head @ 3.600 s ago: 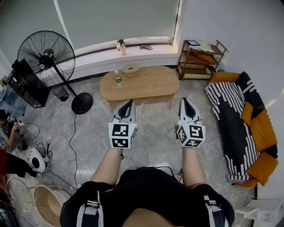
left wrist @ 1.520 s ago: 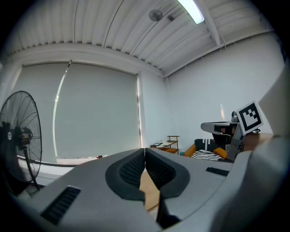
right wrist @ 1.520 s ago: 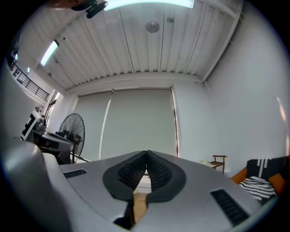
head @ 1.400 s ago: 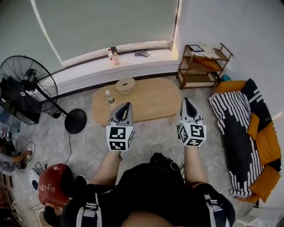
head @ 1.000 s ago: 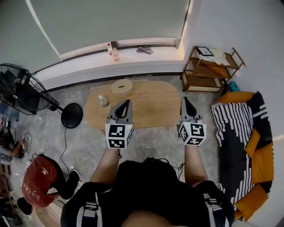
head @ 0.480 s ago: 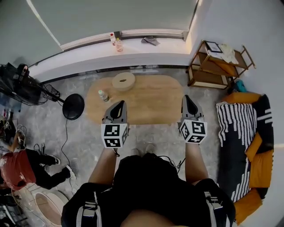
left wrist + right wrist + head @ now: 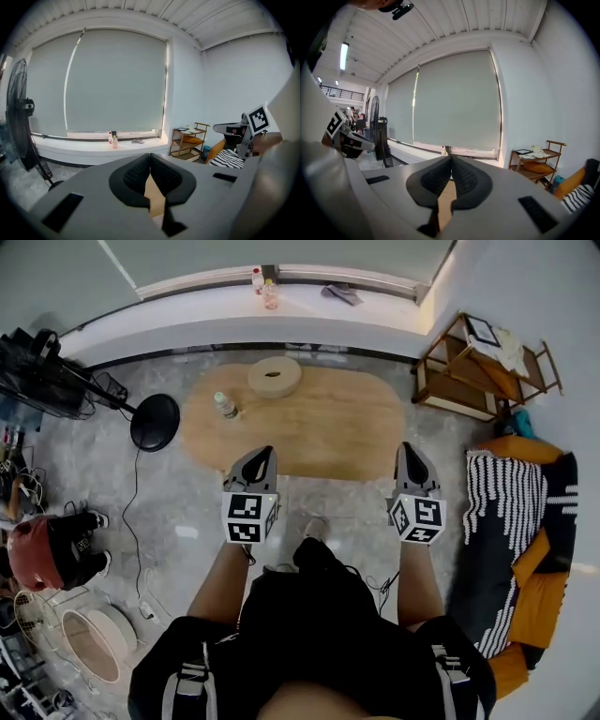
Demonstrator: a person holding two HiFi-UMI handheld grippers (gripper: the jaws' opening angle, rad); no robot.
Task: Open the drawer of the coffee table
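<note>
Person wears black top (image 7: 319, 634); grey-white harness straps (image 7: 190, 681) at 7 and 5 o'clock. Left gripper (image 7: 262, 457) and right gripper (image 7: 409, 450): grey shells, black pads, black-and-white marker cubes (image 7: 247, 518)

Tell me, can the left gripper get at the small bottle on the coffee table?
Probably yes: nothing stands between the left gripper and the bottle on the coffee table, but its fingers are shut and must open first.

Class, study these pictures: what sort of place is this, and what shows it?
Probably a living room: a low oval wooden coffee table, a sofa with striped and orange covers, and a small wooden shelf by the wall.
</note>
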